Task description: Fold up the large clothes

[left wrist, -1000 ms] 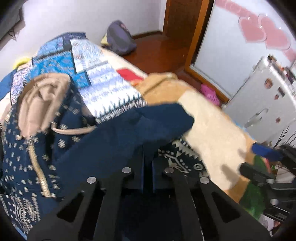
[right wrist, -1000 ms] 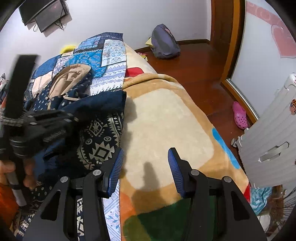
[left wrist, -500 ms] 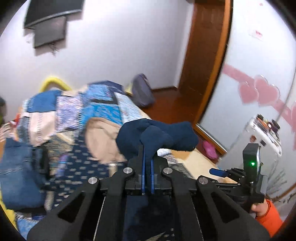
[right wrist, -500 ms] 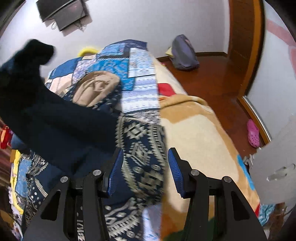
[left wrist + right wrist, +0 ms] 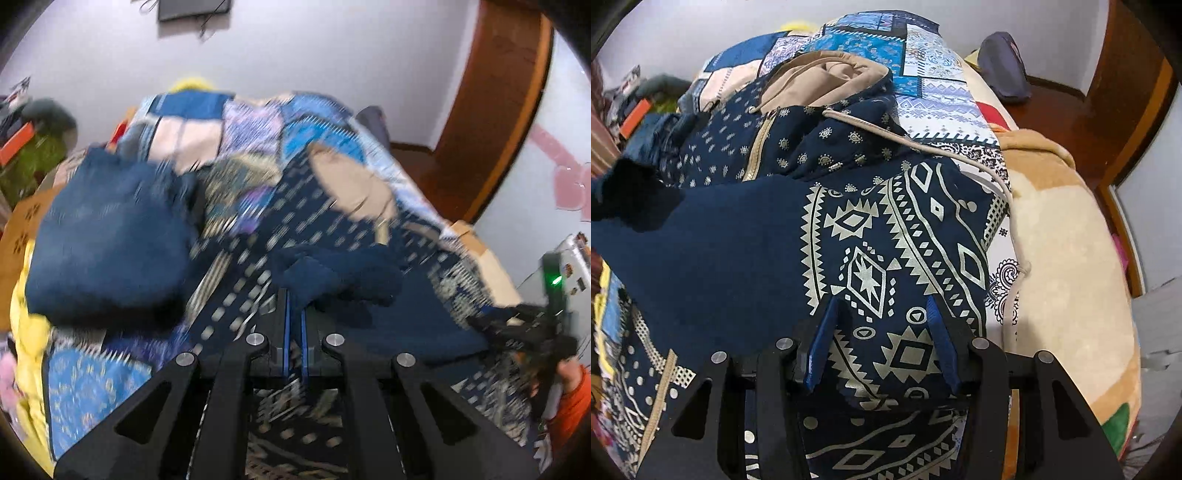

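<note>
The fold is only partly done, I think. The big navy hoodie (image 5: pixel 820 155) lies spread on the bed (image 5: pixel 1067 236), on top of a patchwork quilt (image 5: pixel 923 74) and just beside a tan blanket. Its tan-lined hood (image 5: pixel 827 74) points to the far end of the bed, and one drawstring (image 5: pixel 1004 184) trails off onto the blanket. One plain navy sleeve (image 5: pixel 343 273) is lifted and lies across the patterned front, so one side looks like it is being folded in. The other side and the bottom still look open, so there is a lot left to do. The left gripper (image 5: pixel 294 328) is pinched tight on the end of that sleeve, and the cloth bunches up above its blue pads. It tips down toward the bed. The right gripper (image 5: pixel 882 332) points more steeply down over the white-patterned part of the hoodie. Its blue fingers (image 5: pixel 822 343) stand partly apart, with patterned cloth showing between them, but they do not squeeze it. A hand (image 5: pixel 570 373) in an orange sleeve holds the right gripper.
</note>
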